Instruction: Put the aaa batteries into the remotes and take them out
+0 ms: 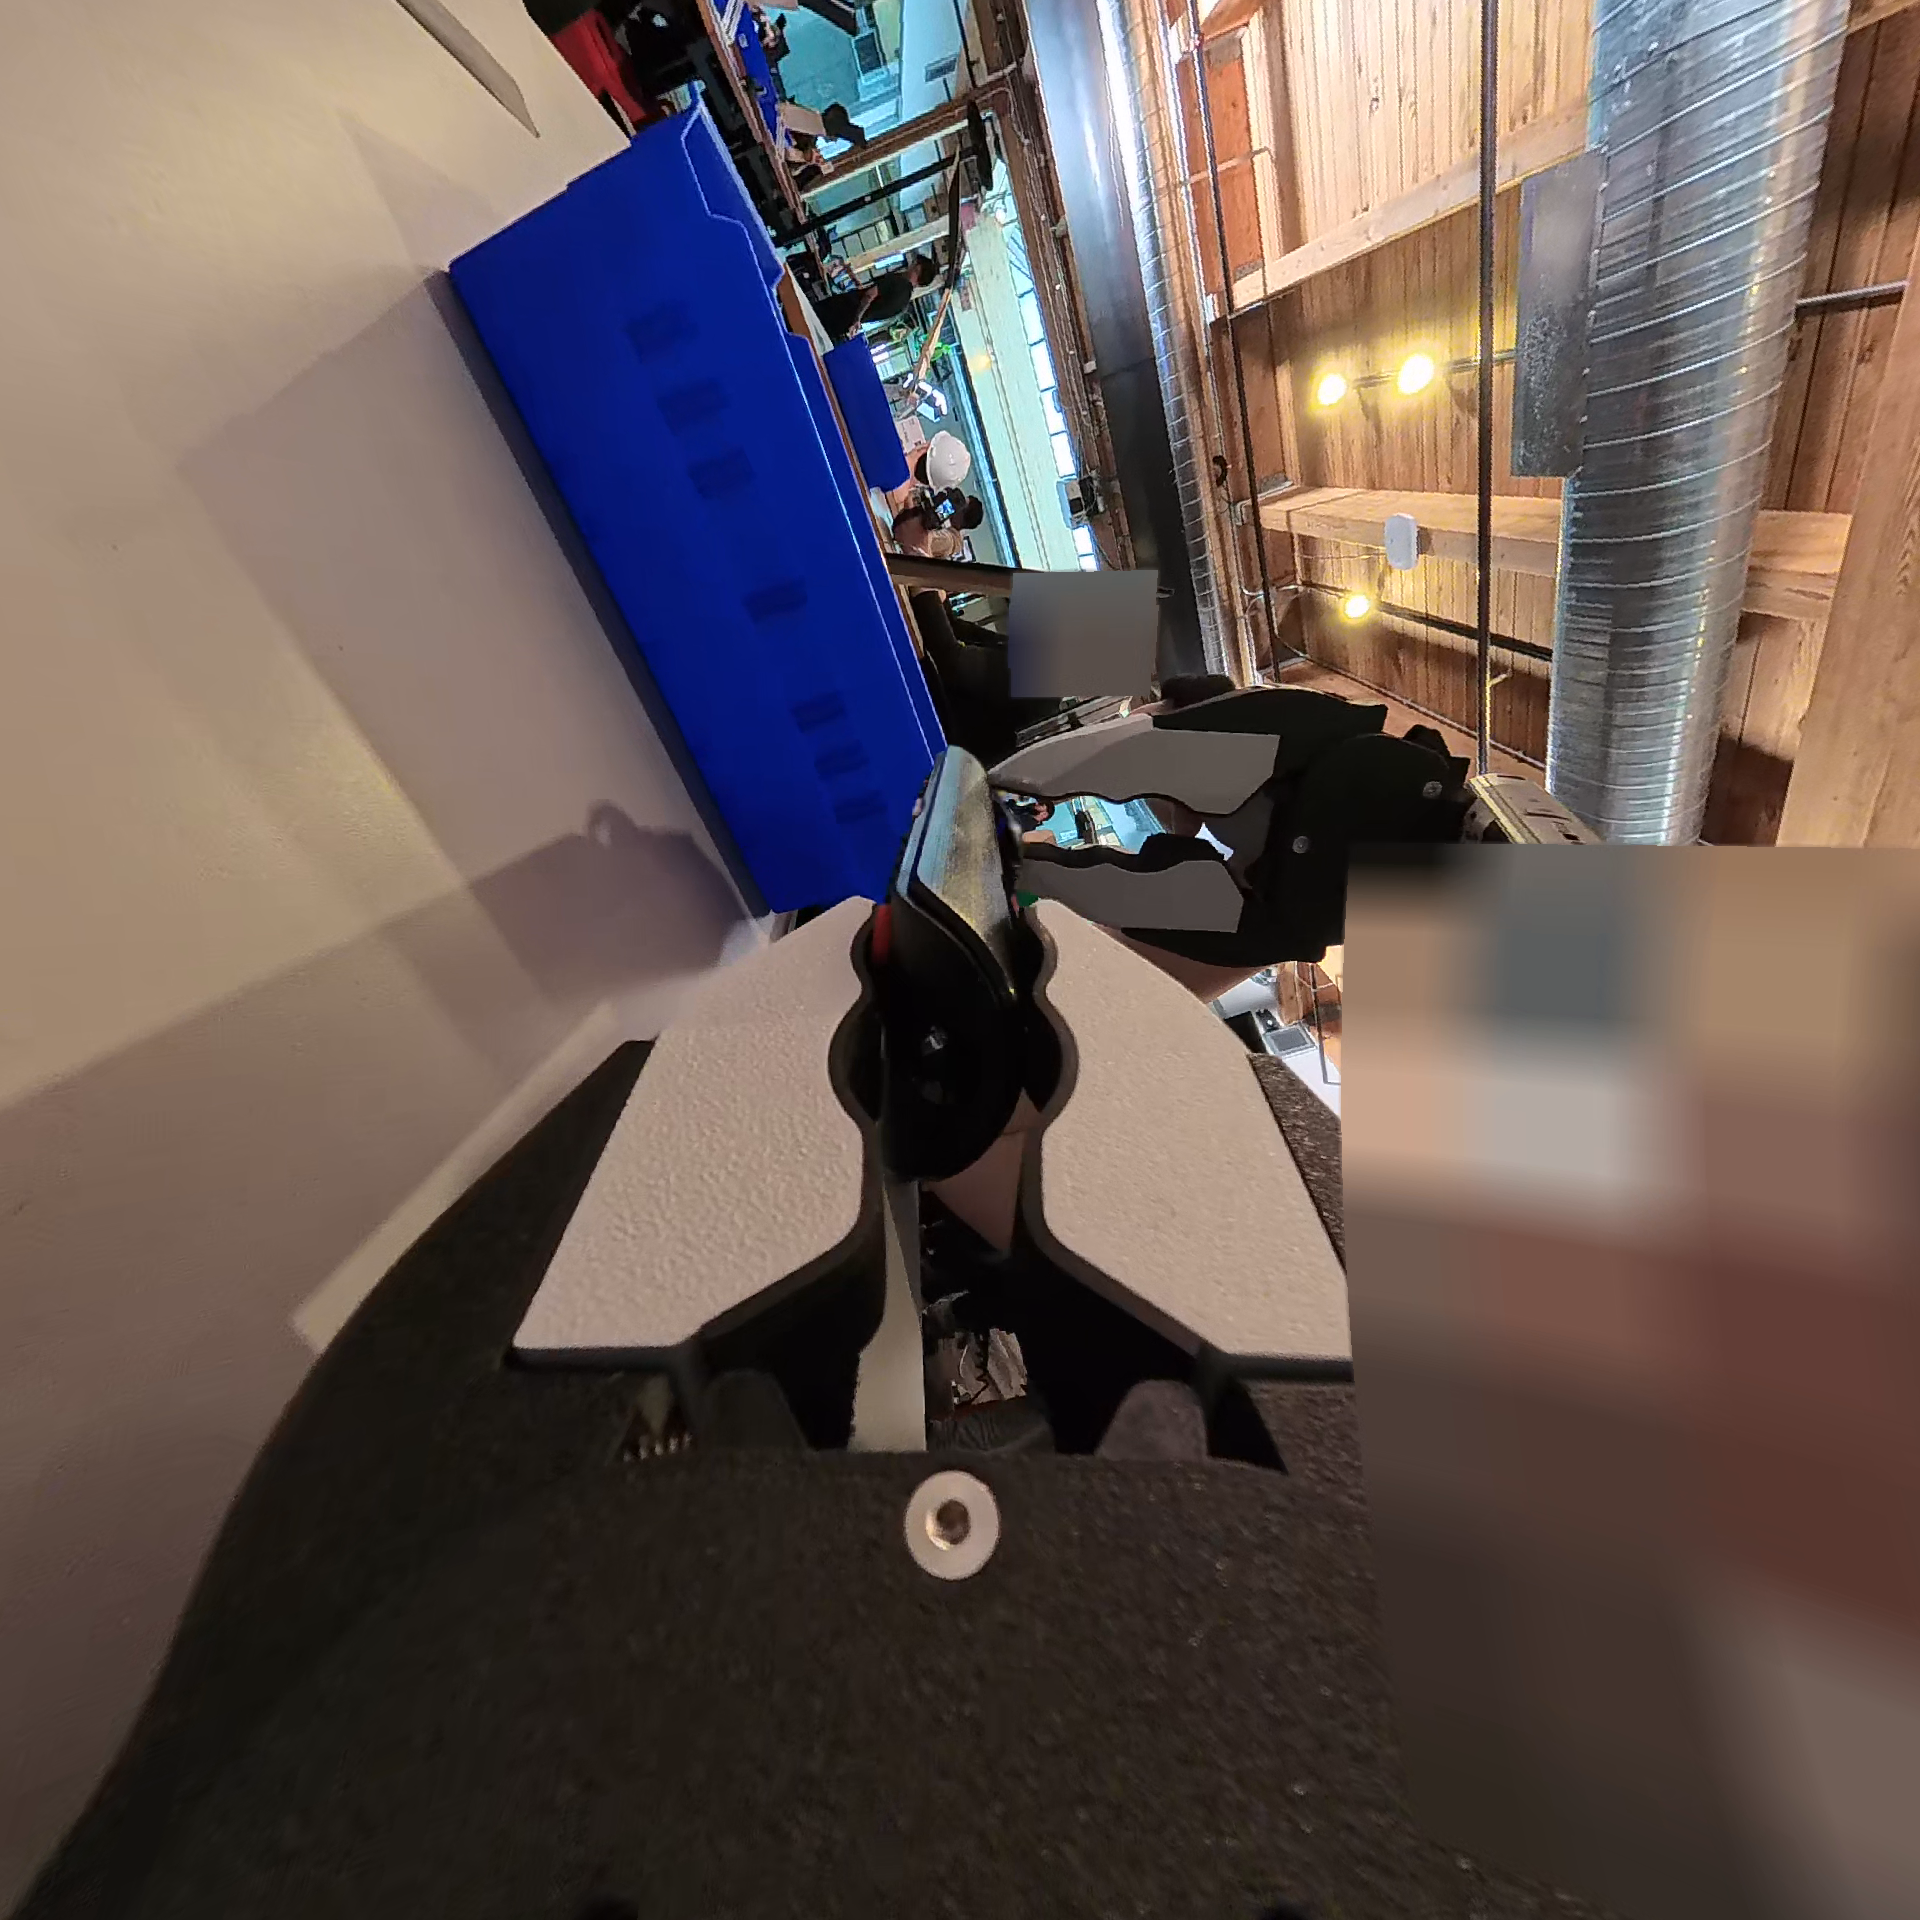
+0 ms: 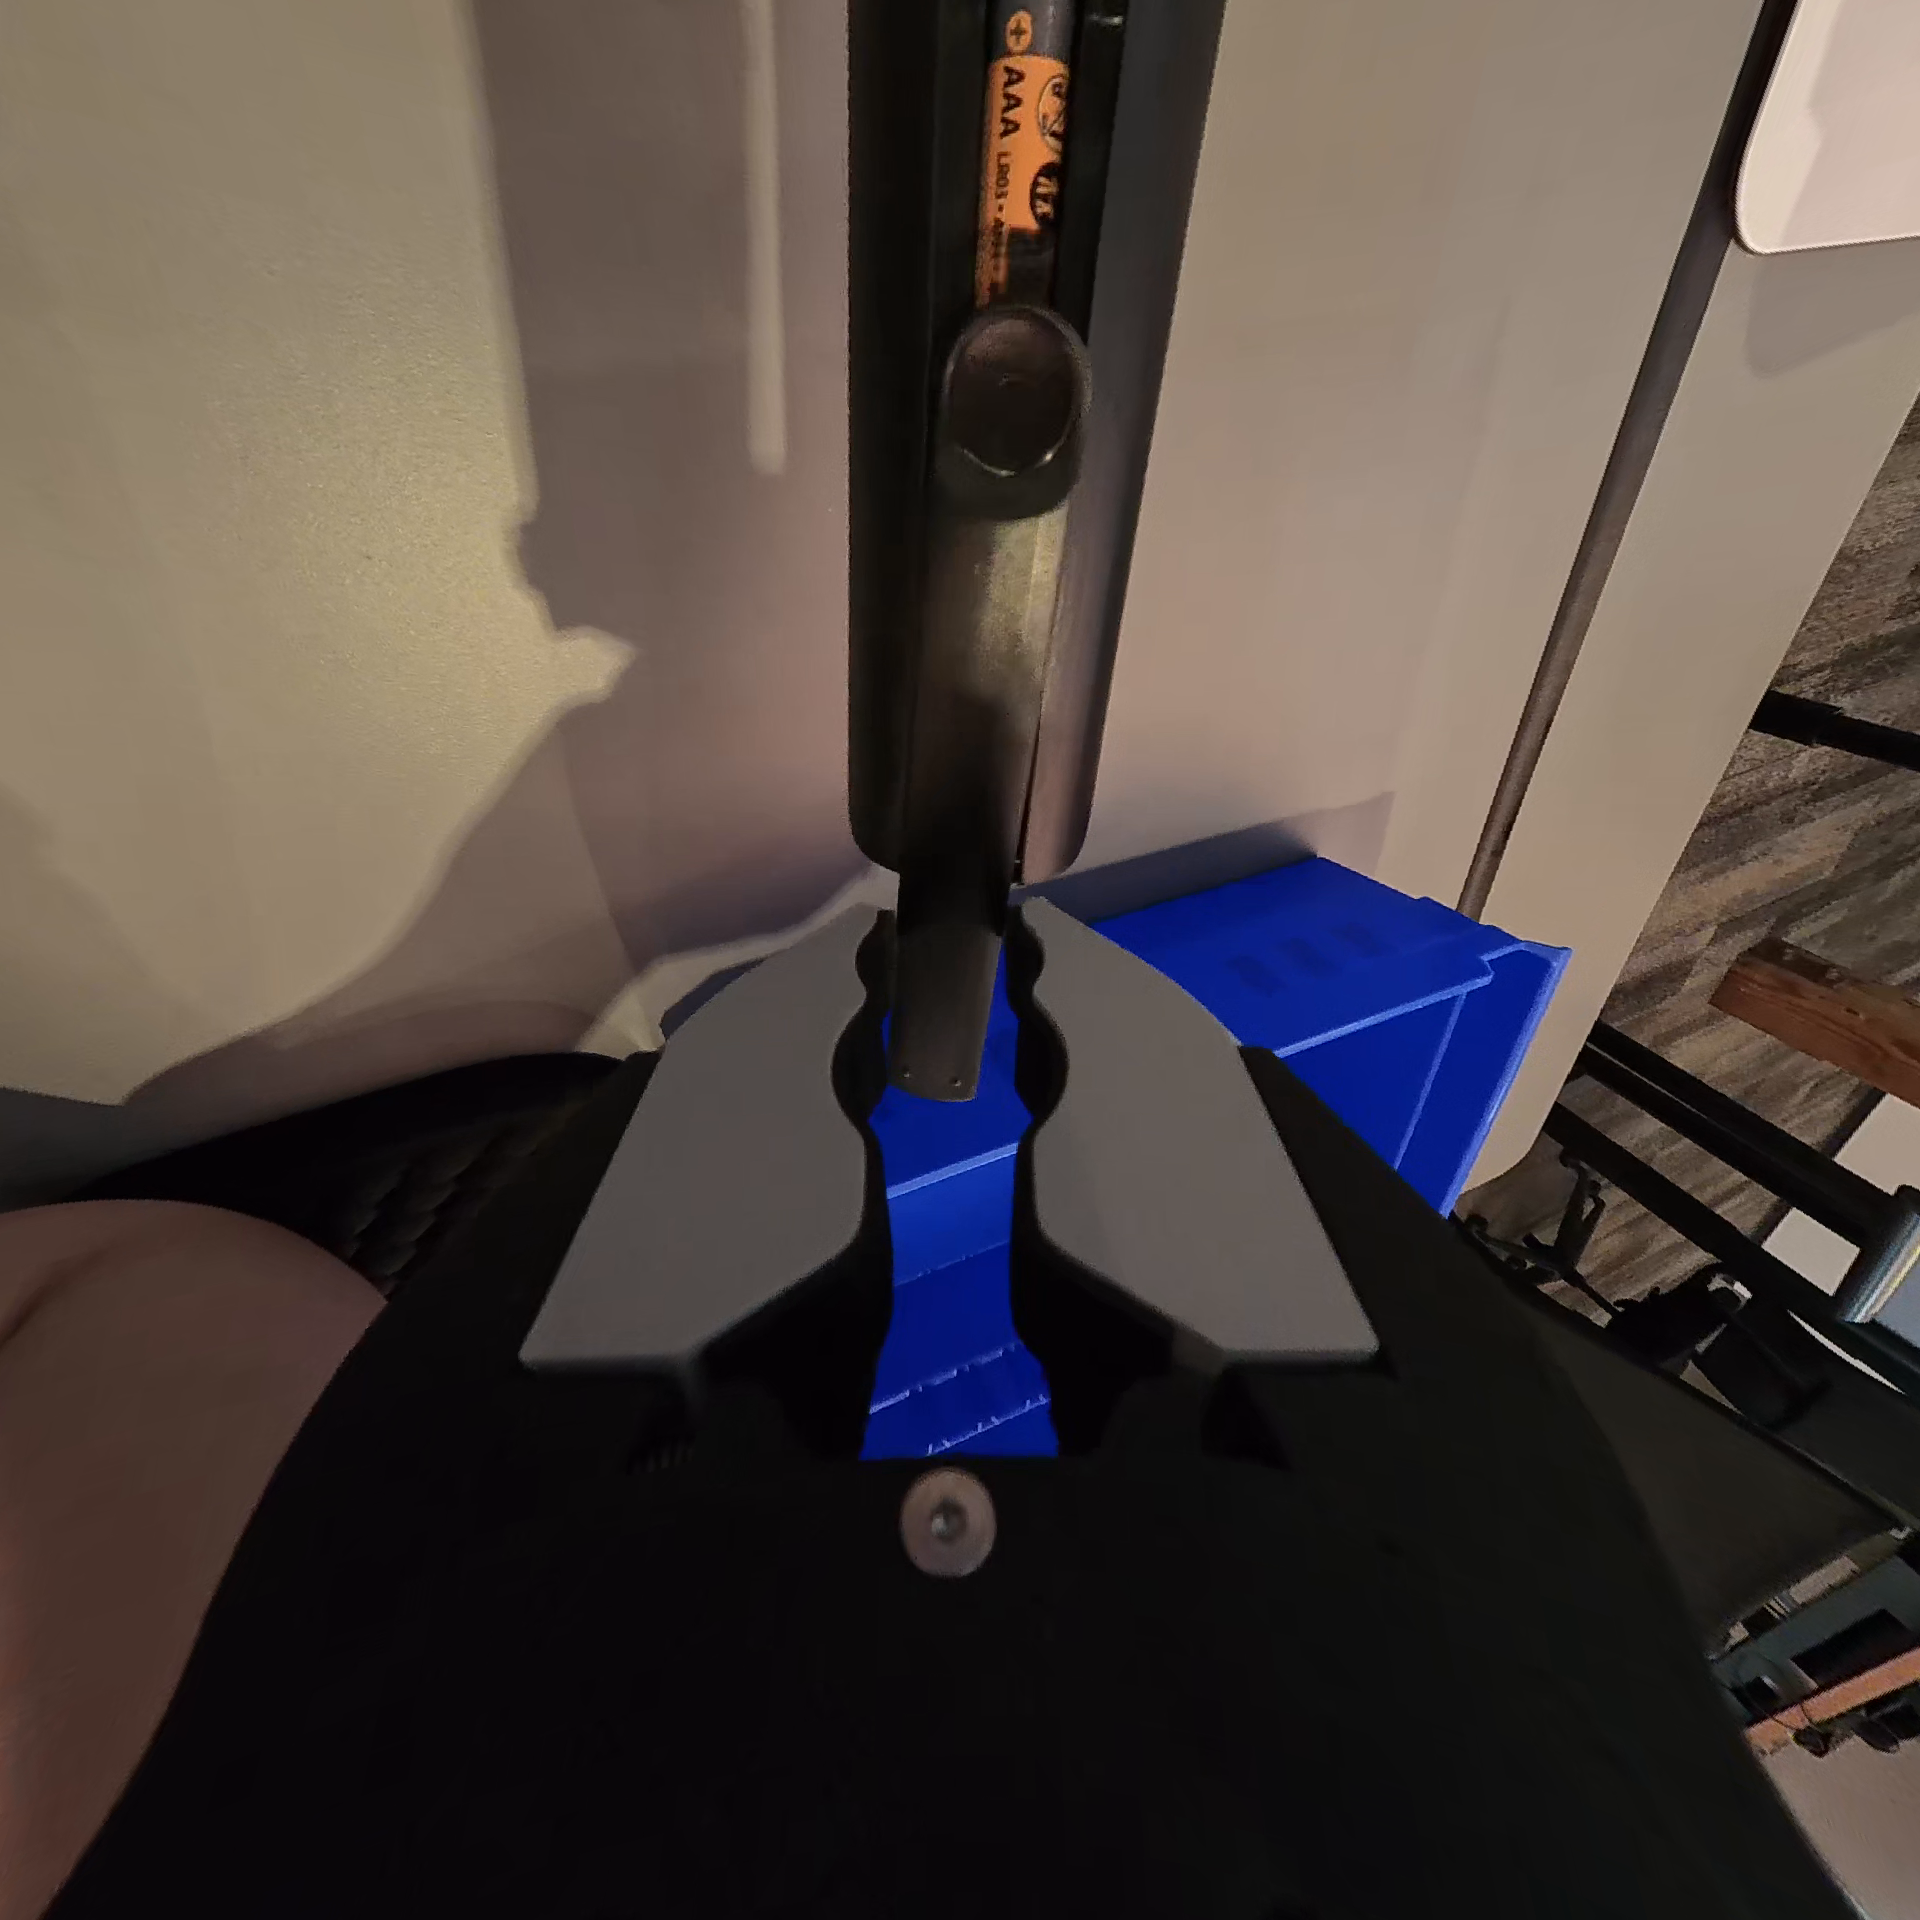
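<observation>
Two grippers | left gripper (image 1: 951,997) clamps black remote (image 1: 951,935) | right gripper (image 2: 951,987) grips its battery cover (image 2: 935,1039) (AAA battery (image 2: 1018,177) inside) | blue bin (image 2: 1351,997) near.

The remote (image 1: 951,935) sits between the fingers of the left gripper (image 1: 951,940), with the right gripper (image 1: 1023,826) just beyond it. A battery (image 2: 1023,156) lies in the remote's compartment; its cover (image 2: 951,977) is between the right gripper's fingers. A bin (image 1: 686,499) stands on the table (image 1: 260,623) behind.

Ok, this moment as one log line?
left gripper: shut on remote | right gripper: cover end at its tips, grip unclear | battery: in open bay
</observation>
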Tool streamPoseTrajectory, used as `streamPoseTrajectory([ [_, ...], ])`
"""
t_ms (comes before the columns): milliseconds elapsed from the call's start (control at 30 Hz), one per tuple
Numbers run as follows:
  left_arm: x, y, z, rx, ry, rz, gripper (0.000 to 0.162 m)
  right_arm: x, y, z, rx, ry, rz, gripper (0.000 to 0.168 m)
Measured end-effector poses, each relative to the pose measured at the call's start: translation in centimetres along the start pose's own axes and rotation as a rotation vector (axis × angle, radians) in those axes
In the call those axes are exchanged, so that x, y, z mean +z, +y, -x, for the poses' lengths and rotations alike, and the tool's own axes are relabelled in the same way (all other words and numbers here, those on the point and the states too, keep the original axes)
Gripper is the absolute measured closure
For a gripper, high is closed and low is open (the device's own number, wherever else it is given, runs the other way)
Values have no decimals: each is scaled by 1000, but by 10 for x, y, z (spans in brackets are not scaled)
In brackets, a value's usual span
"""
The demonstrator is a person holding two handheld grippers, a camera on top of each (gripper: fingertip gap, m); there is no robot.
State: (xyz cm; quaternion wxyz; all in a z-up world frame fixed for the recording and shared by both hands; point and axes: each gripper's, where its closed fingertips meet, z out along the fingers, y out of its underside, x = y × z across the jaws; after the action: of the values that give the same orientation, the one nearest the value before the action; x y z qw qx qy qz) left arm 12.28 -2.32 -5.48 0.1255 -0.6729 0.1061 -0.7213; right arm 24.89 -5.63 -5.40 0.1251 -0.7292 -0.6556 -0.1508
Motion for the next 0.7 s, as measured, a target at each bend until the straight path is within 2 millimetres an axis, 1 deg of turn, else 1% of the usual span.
streamPoseTrajectory([
  [333,0,-1,-2,-7,15,-2,139,-1,-1,-4,-6,23,-11,141],
  [467,-1,-2,-2,-3,12,-8,139,-5,-2,-7,-6,46,-34,136],
  [533,-2,-3,-2,-6,14,-11,139,-10,-5,-10,1,62,-74,138],
  [567,-2,-4,-2,-7,15,-14,139,-13,-7,-12,6,73,-106,136],
  [633,-3,-5,-3,-6,15,-19,139,-19,-17,-15,5,67,-195,137],
  [700,-4,-6,-4,-10,23,-24,139,-21,-26,-17,-10,57,-261,138],
])
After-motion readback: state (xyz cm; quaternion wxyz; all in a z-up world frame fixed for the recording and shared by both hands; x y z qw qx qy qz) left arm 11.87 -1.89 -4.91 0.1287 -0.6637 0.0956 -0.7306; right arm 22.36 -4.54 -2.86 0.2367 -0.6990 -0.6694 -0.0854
